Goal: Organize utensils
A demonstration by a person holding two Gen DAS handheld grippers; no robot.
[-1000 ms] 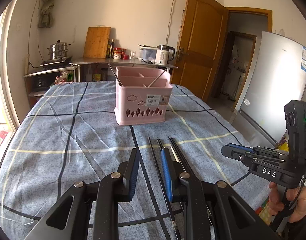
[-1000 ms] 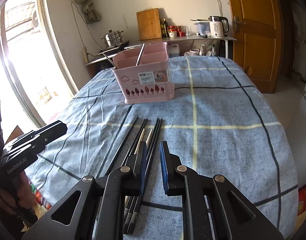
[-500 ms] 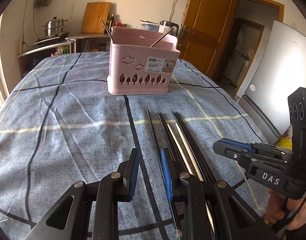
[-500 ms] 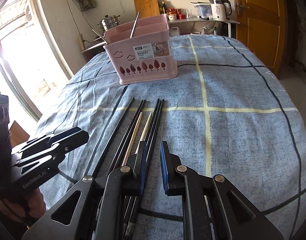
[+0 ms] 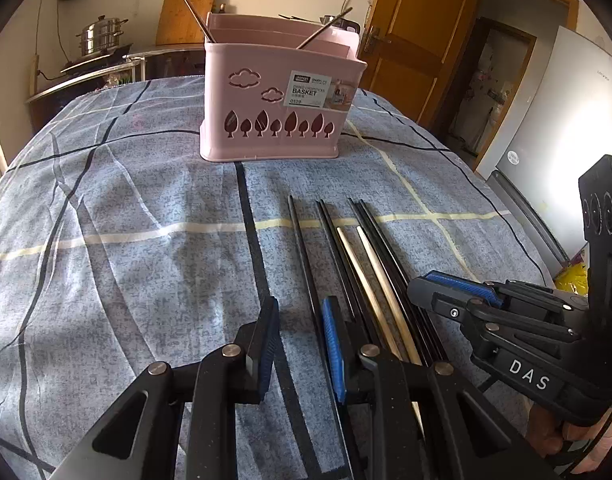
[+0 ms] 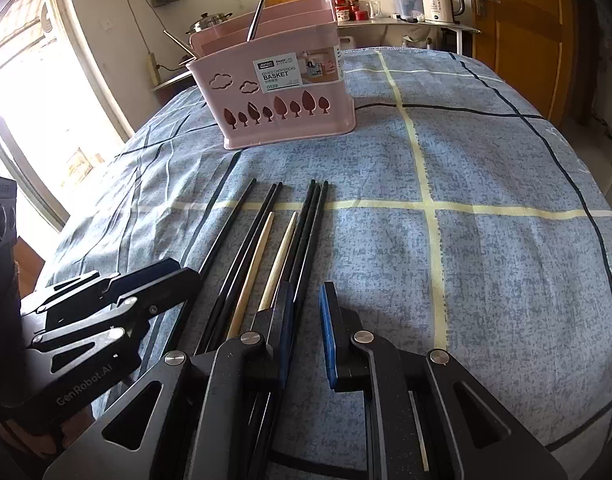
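Mottled blue checked cloth table cover (image 5: pixel 105 280) looking matt and woven, pink plastic cutout basket (image 5: pixel 281 100) showing smooth, black chopsticks (image 6: pixel 306 232) gleaming glossy, pale wooden chopsticks (image 6: pixel 251 276) lying matt

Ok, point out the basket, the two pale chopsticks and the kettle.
basket (image 5: pixel 265 140): left wrist view, on its front wall under the tree cutouts.
pale chopsticks (image 5: pixel 360 276): left wrist view, mid-shaft of the left one.
kettle (image 6: pixel 437 4): right wrist view, on its white body.

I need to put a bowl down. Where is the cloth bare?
Bare cloth lies right of the chopsticks, and left of them toward the window side. It is crowded between the pink basket and both grippers.
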